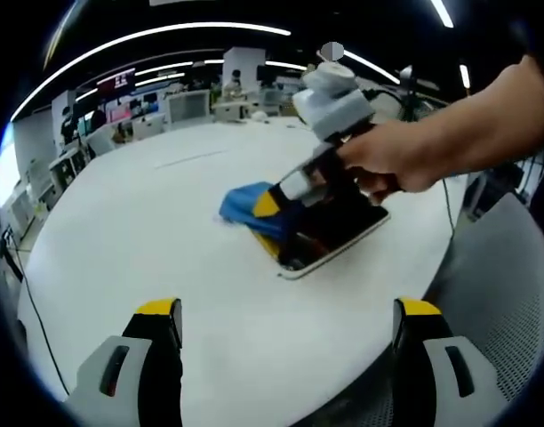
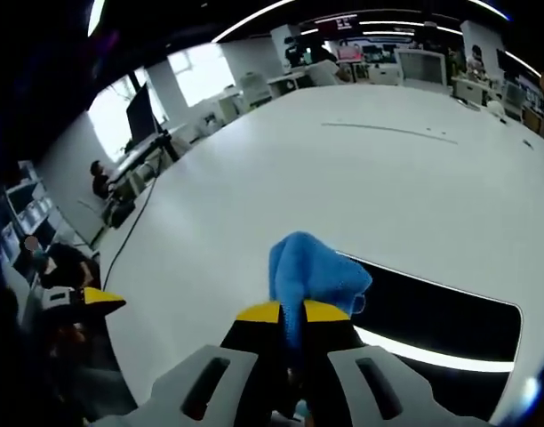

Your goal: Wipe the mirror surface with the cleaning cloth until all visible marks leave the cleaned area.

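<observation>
In the left gripper view we see our left gripper [image 1: 288,322] with its two yellow-tipped jaws spread wide apart, holding nothing, poised above the near part of the white table [image 1: 121,240]. Beyond it the mirror [image 1: 339,233] lies flat on the table near the edge, its dark glass framed by a pale rim. Our right gripper [image 1: 270,203] reaches in from the right, carried by a hand [image 1: 388,160], and its jaws are pinching the blue cleaning cloth [image 1: 245,203], which sits at the far-left end of the mirror, partly on the glass and partly over the tabletop

In the right gripper view we look down our right gripper [image 2: 291,313]: the jaws are pressed together on the cleaning cloth [image 2: 312,271], which bunches up just past the yellow tips. The cloth touches the left end of the mirror [image 2: 441,311], whose dark surface stretches off to the right across the table [image 2: 343,178]. We cannot tell whether any marks are on the glass
</observation>
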`<move>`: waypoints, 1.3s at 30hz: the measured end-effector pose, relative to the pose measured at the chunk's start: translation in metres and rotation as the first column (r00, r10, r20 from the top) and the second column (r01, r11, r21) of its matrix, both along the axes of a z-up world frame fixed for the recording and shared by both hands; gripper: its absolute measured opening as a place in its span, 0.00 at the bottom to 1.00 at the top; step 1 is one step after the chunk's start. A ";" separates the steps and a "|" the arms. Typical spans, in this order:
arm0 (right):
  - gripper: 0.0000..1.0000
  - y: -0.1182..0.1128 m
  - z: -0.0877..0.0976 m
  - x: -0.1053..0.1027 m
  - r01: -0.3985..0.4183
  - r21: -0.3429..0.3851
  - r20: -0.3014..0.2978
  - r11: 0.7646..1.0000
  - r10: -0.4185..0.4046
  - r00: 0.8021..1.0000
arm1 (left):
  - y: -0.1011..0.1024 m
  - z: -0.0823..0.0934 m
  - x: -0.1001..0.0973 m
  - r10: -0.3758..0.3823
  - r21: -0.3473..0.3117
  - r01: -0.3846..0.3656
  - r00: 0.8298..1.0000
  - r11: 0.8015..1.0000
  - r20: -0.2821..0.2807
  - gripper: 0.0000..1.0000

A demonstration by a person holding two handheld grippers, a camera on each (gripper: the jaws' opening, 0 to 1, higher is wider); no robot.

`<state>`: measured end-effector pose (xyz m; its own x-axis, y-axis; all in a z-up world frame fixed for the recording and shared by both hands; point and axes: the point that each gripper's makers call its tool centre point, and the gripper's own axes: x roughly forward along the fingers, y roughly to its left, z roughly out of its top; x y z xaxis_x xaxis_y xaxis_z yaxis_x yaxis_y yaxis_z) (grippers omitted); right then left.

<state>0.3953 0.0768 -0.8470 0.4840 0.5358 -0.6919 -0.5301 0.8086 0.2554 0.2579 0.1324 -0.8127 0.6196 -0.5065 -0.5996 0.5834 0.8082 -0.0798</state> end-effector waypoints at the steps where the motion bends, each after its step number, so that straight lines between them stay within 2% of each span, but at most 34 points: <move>1: 0.02 0.000 0.000 -0.001 -0.001 0.000 -0.001 1.000 0.001 1.000 | 0.000 0.000 0.000 0.000 0.000 0.000 1.000 1.000 0.000 0.99; 12: 0.02 0.003 0.000 -0.014 0.005 0.019 -0.043 1.000 -0.004 0.999 | 0.000 0.002 0.000 0.002 0.004 -0.002 1.000 1.000 0.005 0.99; 26: 0.02 0.005 0.000 -0.021 0.007 0.051 -0.089 0.999 -0.002 0.996 | 0.001 0.001 0.000 0.000 0.012 0.000 1.000 1.000 0.005 0.99; 34: 0.02 0.005 0.000 -0.021 -0.005 0.053 -0.082 0.999 0.009 0.997 | 0.001 0.000 -0.001 -0.003 0.018 0.003 1.000 1.000 0.004 0.99; 37: 0.02 0.002 -0.001 -0.020 -0.020 0.028 -0.048 0.999 0.021 0.999 | 0.001 0.000 0.000 -0.003 0.020 0.003 1.000 1.000 0.004 0.99; 39: 0.02 0.000 -0.001 -0.019 -0.016 0.027 -0.047 1.000 0.017 0.999 | 0.001 0.000 -0.001 -0.004 0.021 0.004 1.000 1.000 0.003 0.99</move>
